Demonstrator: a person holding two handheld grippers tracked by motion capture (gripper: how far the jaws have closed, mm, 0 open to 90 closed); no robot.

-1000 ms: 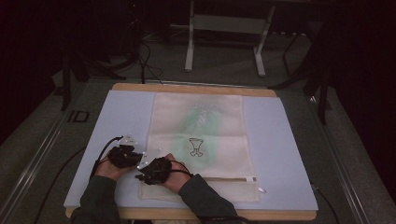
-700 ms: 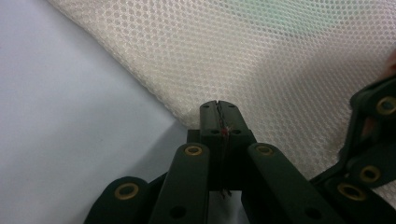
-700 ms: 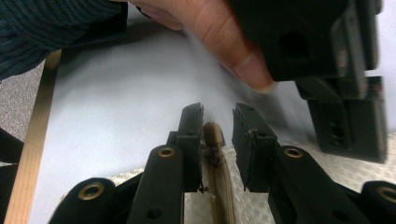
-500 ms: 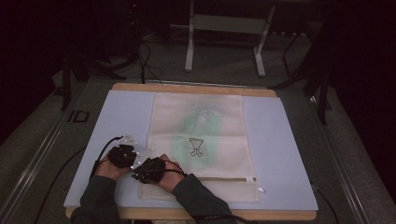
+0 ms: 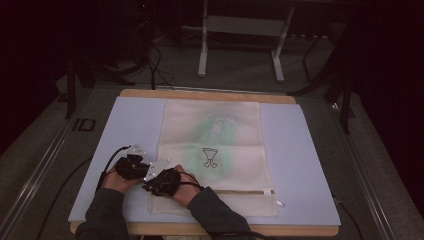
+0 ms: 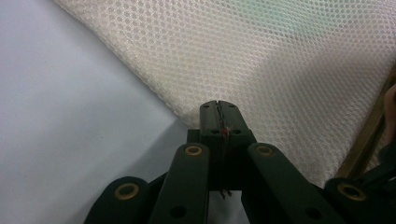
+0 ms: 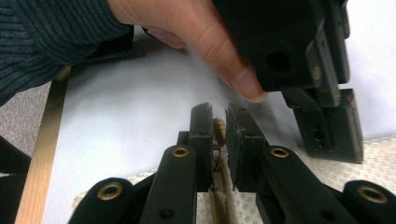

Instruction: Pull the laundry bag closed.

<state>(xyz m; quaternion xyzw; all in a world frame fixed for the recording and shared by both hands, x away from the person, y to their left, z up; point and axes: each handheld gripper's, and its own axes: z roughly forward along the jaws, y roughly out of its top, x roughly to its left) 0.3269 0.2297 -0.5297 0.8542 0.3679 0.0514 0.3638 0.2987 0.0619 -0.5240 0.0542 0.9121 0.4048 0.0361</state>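
In the right gripper view, the jaws of the right gripper (image 7: 218,122) are seen to have just been closing, and they now stand clamped on the small tan zipper pull (image 7: 218,130), which is pinched between the two black pads. The tan zipper line (image 7: 219,196) is seen running back from the pull, down between the jaws, along the near end of the mesh bag (image 7: 289,144). Just beyond these jaws, the left hand (image 7: 205,37) and the black body of the left gripper (image 7: 299,56) are seen close by, above the pale desk cover (image 7: 116,116).

In the left gripper view, the jaws of the left gripper (image 6: 218,114) are seen pressed together, with the edge of the cream mesh bag (image 6: 261,56) nipped between them where the bag meets the desk cover (image 6: 60,116); a thin seam of material is seen in the slit between the pads.

From the high view, both grippers are seen side by side at the bag's near left corner, the left gripper (image 5: 131,166) just beside the right gripper (image 5: 162,181). The mesh bag (image 5: 215,150) is laid flat lengthwise in the middle of the desk (image 5: 210,95), with a small dark emblem (image 5: 210,157) printed on it and the zipper (image 5: 240,191) seen running across its near end.
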